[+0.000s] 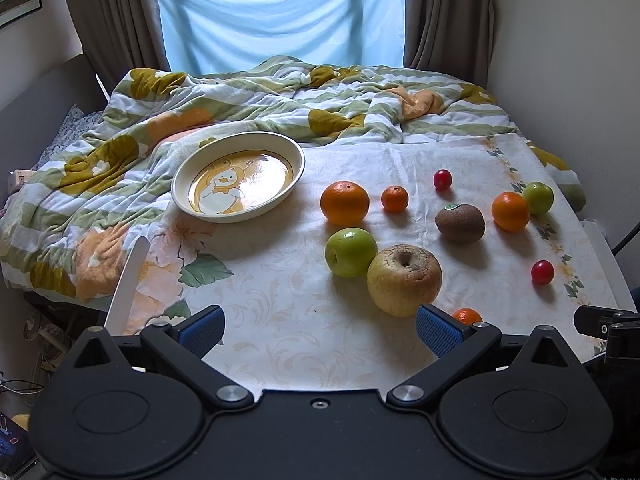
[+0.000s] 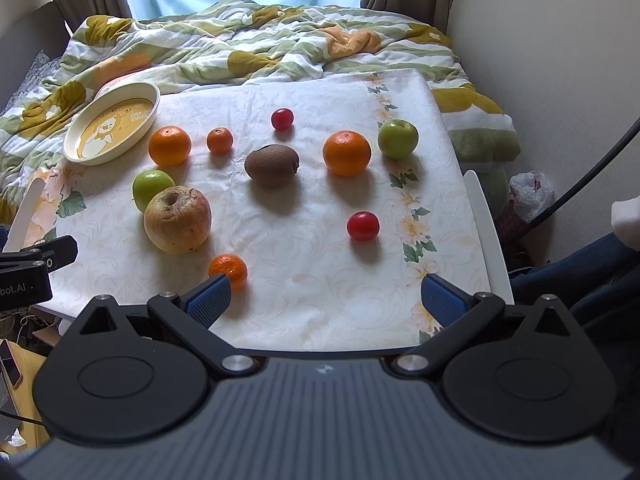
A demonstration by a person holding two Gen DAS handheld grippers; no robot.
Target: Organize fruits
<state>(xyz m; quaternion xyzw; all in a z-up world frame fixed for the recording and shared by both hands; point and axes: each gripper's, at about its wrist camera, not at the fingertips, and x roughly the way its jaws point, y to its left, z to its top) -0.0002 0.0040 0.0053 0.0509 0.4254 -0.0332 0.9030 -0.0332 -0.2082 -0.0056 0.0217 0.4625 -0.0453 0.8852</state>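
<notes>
Left tool hanging over the near edge of the table, fingers spread wide, gripping nothing. Right tool likewise spread apart and empty. Fruit sitting loose on the floral cloth: large yellow apple touching a green apple; big orange just beside the plate; small mandarin; kiwi in the middle; second orange near another green apple; two red cherry tomatoes, well apart. Small mandarin lying just beside the right tool's left finger. Plate standing empty, partly on the quilt.
</notes>
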